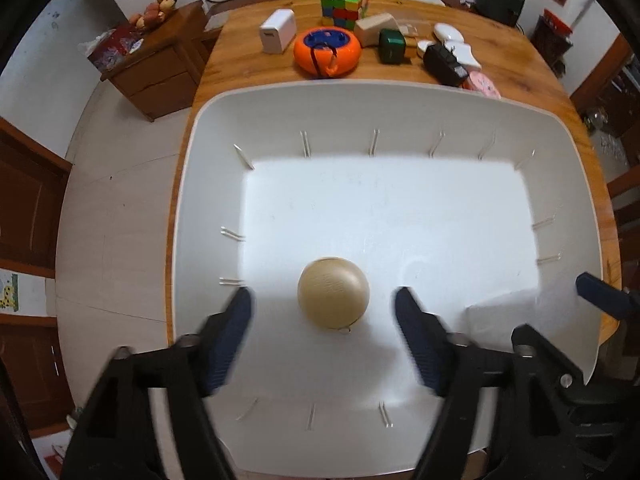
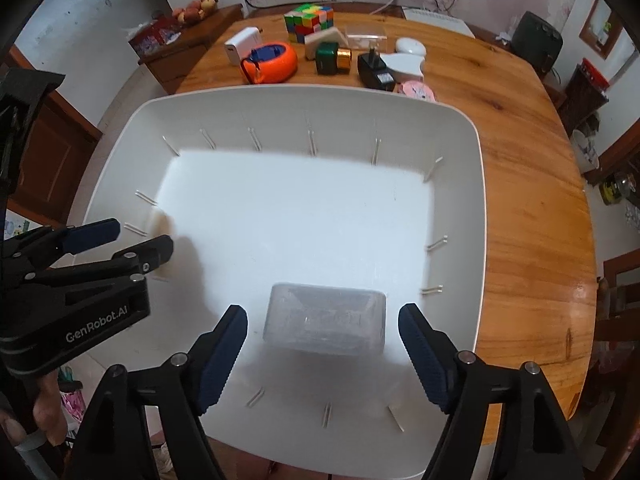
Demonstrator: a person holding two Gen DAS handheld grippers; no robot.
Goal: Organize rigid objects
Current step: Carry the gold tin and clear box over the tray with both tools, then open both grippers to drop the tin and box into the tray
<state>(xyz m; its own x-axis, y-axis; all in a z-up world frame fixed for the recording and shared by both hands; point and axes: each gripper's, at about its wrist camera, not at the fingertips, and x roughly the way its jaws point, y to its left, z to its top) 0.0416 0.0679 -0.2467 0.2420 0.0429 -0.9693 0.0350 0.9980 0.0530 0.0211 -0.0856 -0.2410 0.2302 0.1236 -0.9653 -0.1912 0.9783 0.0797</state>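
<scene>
A large white tub stands on the wooden table. On its floor lies a round beige case, between the two fingers of my left gripper; the jaws are open, with a gap on each side of it. In the right wrist view a clear plastic box rests on the floor of the tub, between the spread fingers of my right gripper, which do not touch it. My left gripper shows at the left of that view, pointing down into the tub.
Beyond the tub's far rim stand a colourful puzzle cube, a white charger, an orange round reel, a green cube, a black power adapter and a pink disc. A wooden cabinet stands left of the table.
</scene>
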